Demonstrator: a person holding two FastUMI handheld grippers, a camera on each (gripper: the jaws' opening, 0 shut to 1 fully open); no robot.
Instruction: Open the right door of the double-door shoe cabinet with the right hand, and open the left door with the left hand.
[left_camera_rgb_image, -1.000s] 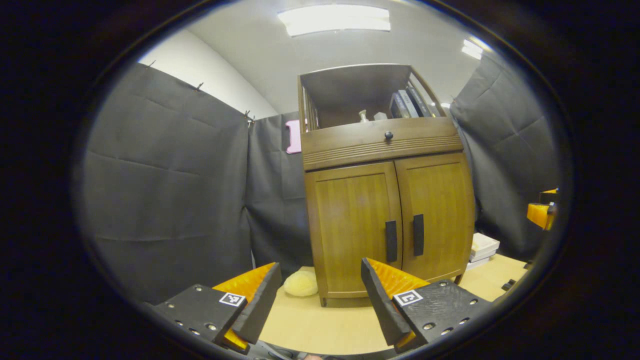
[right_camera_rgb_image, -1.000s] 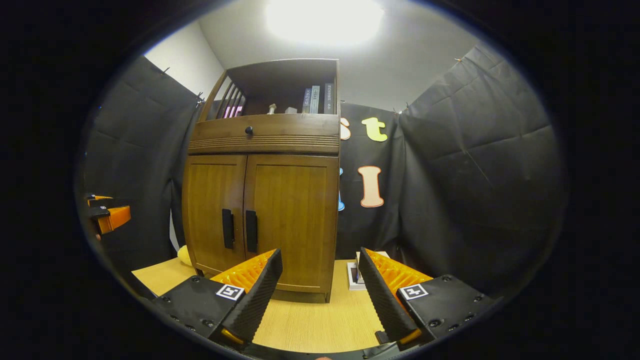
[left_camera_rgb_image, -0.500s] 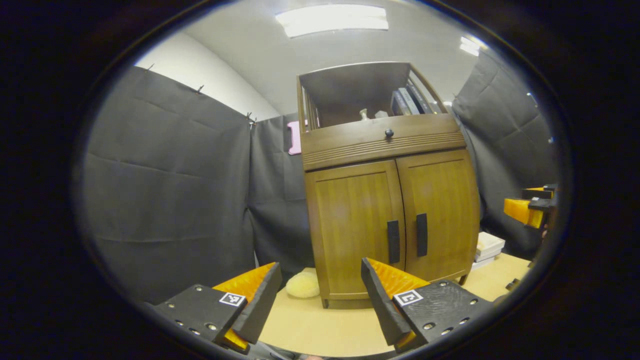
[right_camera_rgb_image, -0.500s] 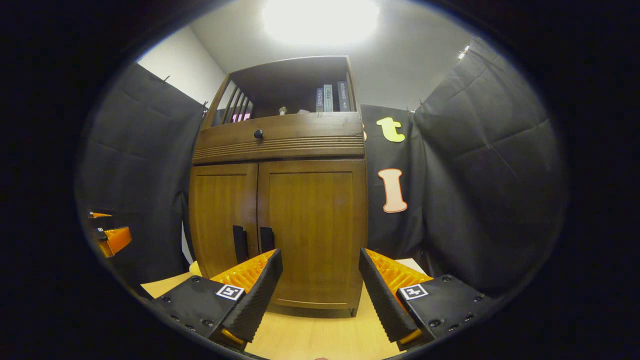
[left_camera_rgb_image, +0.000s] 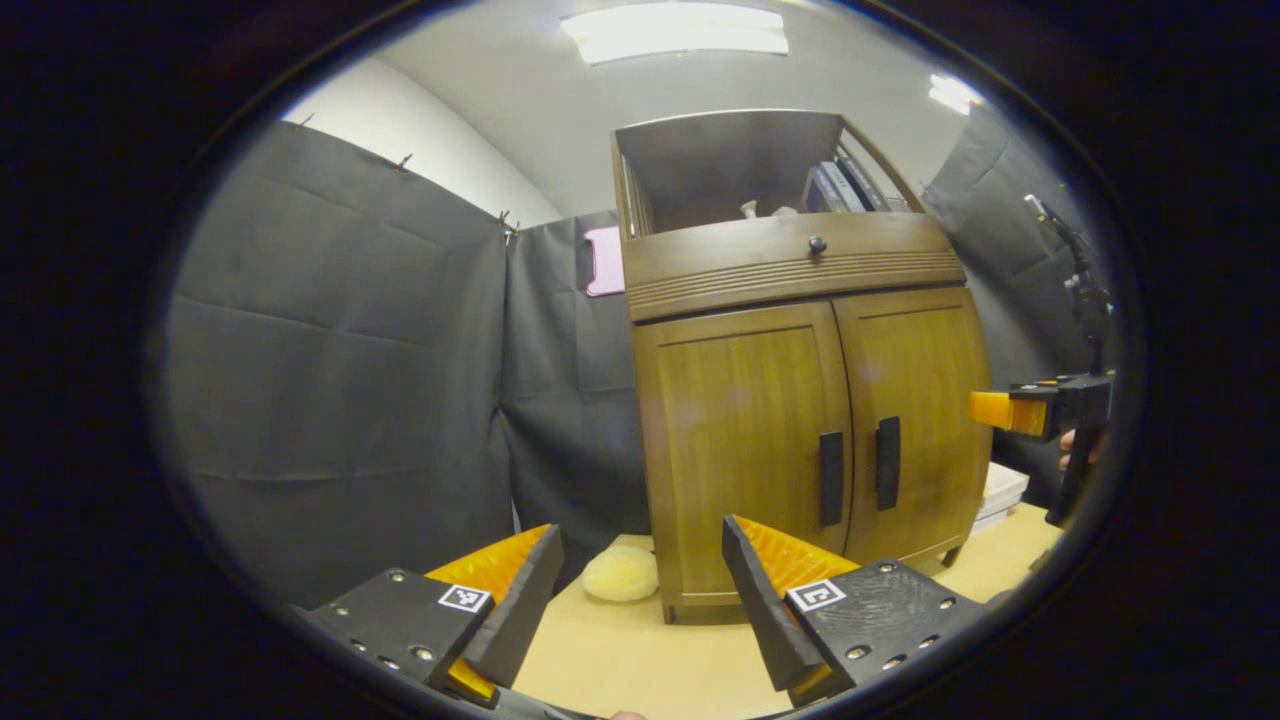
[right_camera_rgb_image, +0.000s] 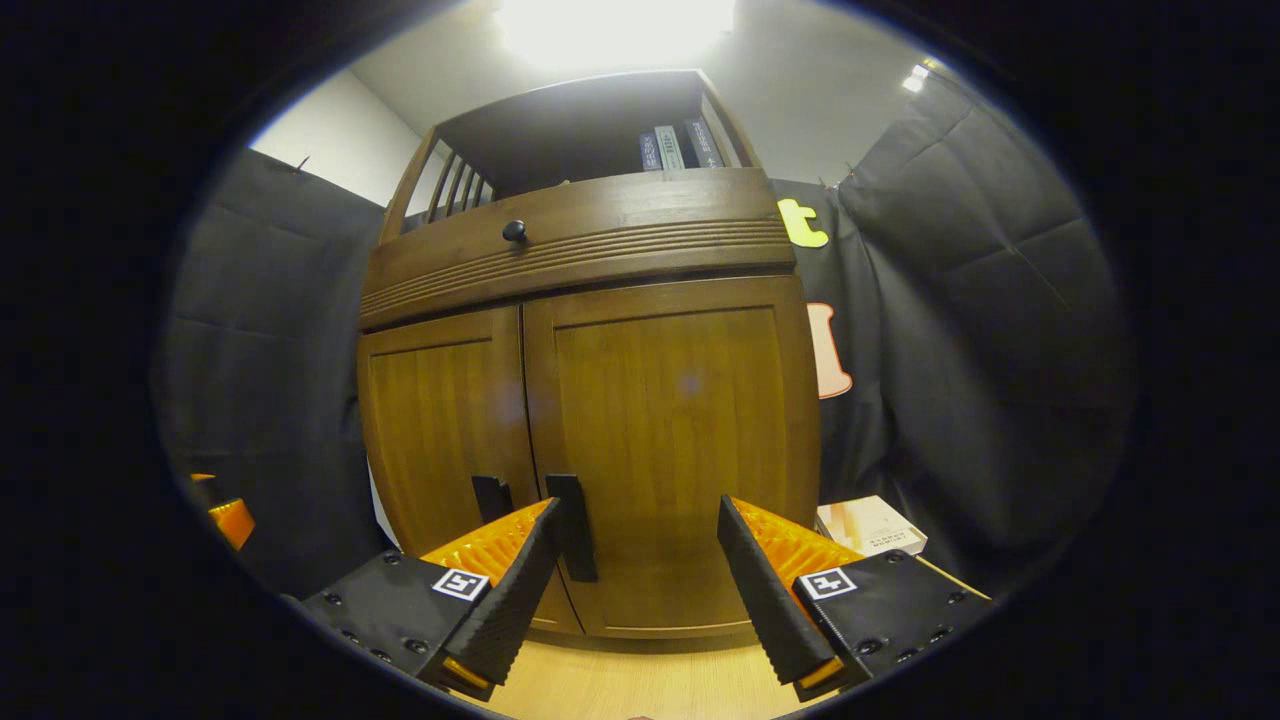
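A brown wooden shoe cabinet (left_camera_rgb_image: 800, 300) stands on a light wood floor with both doors closed. In the left gripper view its left door (left_camera_rgb_image: 745, 440) and right door (left_camera_rgb_image: 925, 400) each carry a dark vertical handle, the left handle (left_camera_rgb_image: 830, 478) beside the right handle (left_camera_rgb_image: 886, 463). My left gripper (left_camera_rgb_image: 640, 580) is open, well short of the cabinet. My right gripper (right_camera_rgb_image: 640, 580) is open and close to the right door (right_camera_rgb_image: 680, 440), whose handle (right_camera_rgb_image: 572, 525) sits just behind its left finger. The right gripper (left_camera_rgb_image: 1040, 412) appears beside the right door, held by a hand.
A pale fluffy pad (left_camera_rgb_image: 620, 573) lies on the floor (left_camera_rgb_image: 620, 650) left of the cabinet base. Stacked white boxes (right_camera_rgb_image: 870, 525) sit to the cabinet's right. Books (right_camera_rgb_image: 675, 145) stand on the open top shelf above a drawer with a round knob (right_camera_rgb_image: 514, 231). Black cloth walls surround the booth.
My right gripper has moved steadily toward the right door, which looms much larger now. The left gripper drifted slightly closer to the cabinet. Both doors stay closed.
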